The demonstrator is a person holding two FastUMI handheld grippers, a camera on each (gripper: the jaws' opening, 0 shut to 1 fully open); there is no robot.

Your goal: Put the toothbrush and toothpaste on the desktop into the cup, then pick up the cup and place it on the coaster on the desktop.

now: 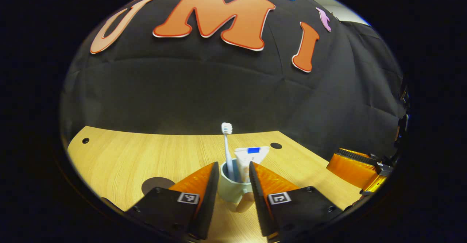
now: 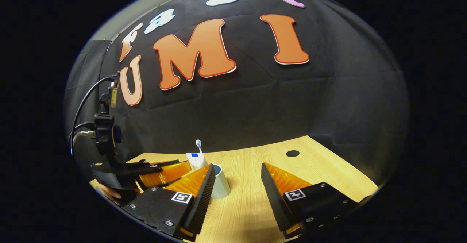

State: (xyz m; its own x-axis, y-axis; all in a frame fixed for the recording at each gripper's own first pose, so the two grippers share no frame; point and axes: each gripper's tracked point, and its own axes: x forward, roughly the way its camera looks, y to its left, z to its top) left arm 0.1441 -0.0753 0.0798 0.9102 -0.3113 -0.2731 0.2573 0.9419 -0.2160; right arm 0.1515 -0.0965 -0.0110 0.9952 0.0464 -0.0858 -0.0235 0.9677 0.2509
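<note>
A pale green cup [image 1: 230, 190] stands between the fingers of my left gripper [image 1: 233, 166], which press on both of its sides. A white toothbrush [image 1: 227, 144] stands upright in the cup, head up, with the white toothpaste tube [image 1: 251, 157] leaning beside it. A dark round coaster [image 1: 157, 184] lies on the wooden desktop [image 1: 120, 159] to the left of the cup, partly hidden by my left finger. In the right gripper view the cup [image 2: 220, 184] sits just past my right gripper's left finger. My right gripper [image 2: 235, 173] is open and holds nothing.
The right gripper [image 1: 355, 168] hovers at the desktop's right edge in the left gripper view. The left gripper [image 2: 164, 170], with its cables and a hand, sits at the left in the right gripper view. Small dark holes [image 1: 276, 145] [image 2: 292, 153] mark the desktop [image 2: 255, 203].
</note>
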